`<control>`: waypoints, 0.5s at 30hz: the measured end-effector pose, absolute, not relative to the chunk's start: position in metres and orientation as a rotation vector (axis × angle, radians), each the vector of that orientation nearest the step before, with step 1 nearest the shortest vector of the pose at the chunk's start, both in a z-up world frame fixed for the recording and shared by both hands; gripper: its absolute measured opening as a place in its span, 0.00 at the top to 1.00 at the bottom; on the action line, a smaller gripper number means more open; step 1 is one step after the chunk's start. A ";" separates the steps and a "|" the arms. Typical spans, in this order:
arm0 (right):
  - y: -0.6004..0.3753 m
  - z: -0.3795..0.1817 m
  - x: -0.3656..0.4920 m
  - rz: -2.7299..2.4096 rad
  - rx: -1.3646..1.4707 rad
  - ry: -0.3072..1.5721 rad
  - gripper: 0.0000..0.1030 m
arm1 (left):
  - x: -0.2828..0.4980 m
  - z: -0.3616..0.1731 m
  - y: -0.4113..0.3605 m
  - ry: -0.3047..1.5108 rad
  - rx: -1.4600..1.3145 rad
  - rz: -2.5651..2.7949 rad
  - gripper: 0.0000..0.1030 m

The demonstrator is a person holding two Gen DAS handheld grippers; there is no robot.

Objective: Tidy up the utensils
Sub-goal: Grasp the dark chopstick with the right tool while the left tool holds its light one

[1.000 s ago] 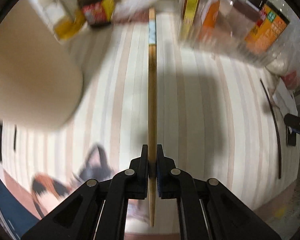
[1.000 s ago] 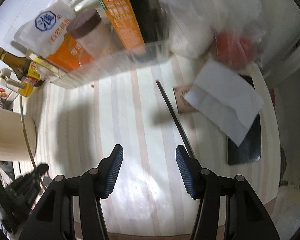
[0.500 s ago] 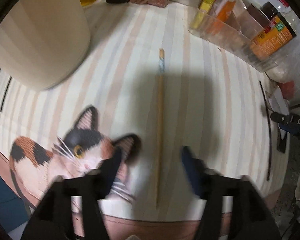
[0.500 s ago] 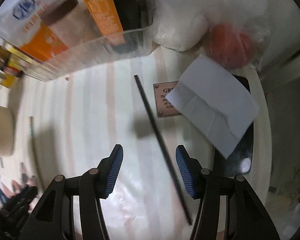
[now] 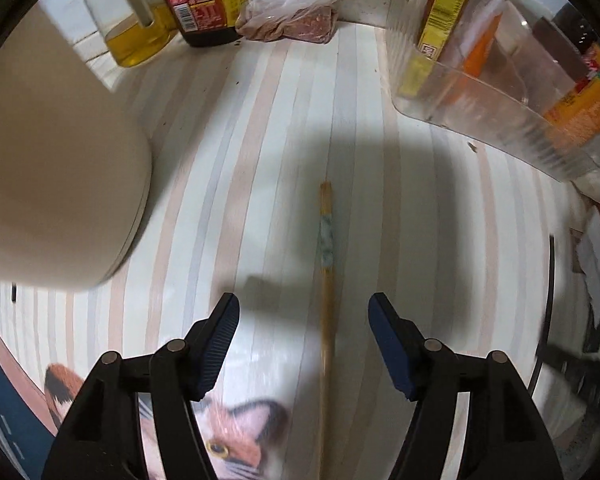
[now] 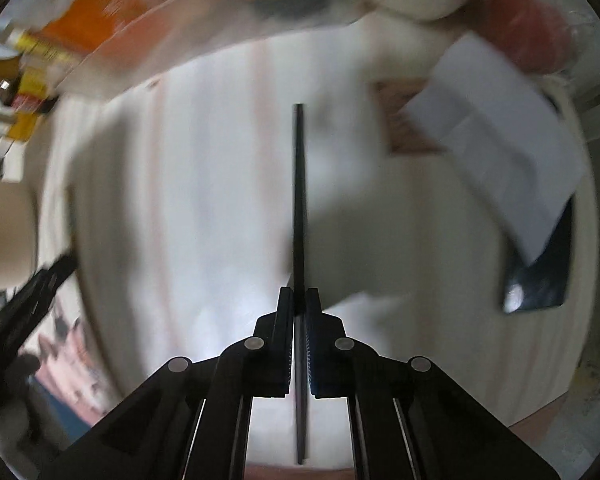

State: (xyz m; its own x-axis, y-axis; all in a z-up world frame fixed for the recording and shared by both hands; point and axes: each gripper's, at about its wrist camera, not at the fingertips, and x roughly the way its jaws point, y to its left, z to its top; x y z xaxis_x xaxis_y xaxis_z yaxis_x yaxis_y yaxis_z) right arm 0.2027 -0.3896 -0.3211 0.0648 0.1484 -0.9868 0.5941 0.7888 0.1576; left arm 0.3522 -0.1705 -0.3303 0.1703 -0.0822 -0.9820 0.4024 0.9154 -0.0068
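Observation:
A wooden chopstick point(image 5: 326, 280) with a pale patterned band lies flat on the striped tablecloth point(image 5: 440, 240). My left gripper point(image 5: 303, 304) hangs above it, open, one finger on each side and neither touching it. A large cream cylindrical holder point(image 5: 52, 184) stands to the left. In the right wrist view my right gripper point(image 6: 299, 294) points down. Its jaws are closing, and the pads press on a thin black chopstick point(image 6: 299, 184) that runs forward between them. The view is blurred.
A clear bin of packets point(image 5: 480, 92) stands at the back right, with a sauce bottle point(image 5: 204, 8), an oil jug point(image 5: 136, 36) and bagged meat point(image 5: 292, 24) along the back. White paper point(image 6: 496, 132) lies over a black slab point(image 6: 540, 276). A cat picture point(image 5: 236, 432) marks the cloth's near edge.
My left gripper opened and the wooden chopstick now lies on the cloth. My right gripper came down over the black chopstick and closed on it.

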 end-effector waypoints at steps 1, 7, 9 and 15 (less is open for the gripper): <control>-0.381 -0.323 0.204 -0.358 0.618 1.498 0.94 | 0.354 -0.332 -0.172 1.360 0.288 -0.351 0.39; -0.352 -0.331 0.210 -0.290 0.571 1.536 0.94 | 0.353 -0.337 -0.170 1.338 0.298 -0.385 0.86; -0.341 -0.333 0.209 -0.267 0.545 1.548 0.94 | 0.347 -0.338 -0.159 1.357 0.275 -0.378 0.95; -0.305 -0.342 0.199 -0.167 0.432 1.617 0.94 | 0.305 -0.341 -0.099 1.451 0.174 -0.322 0.95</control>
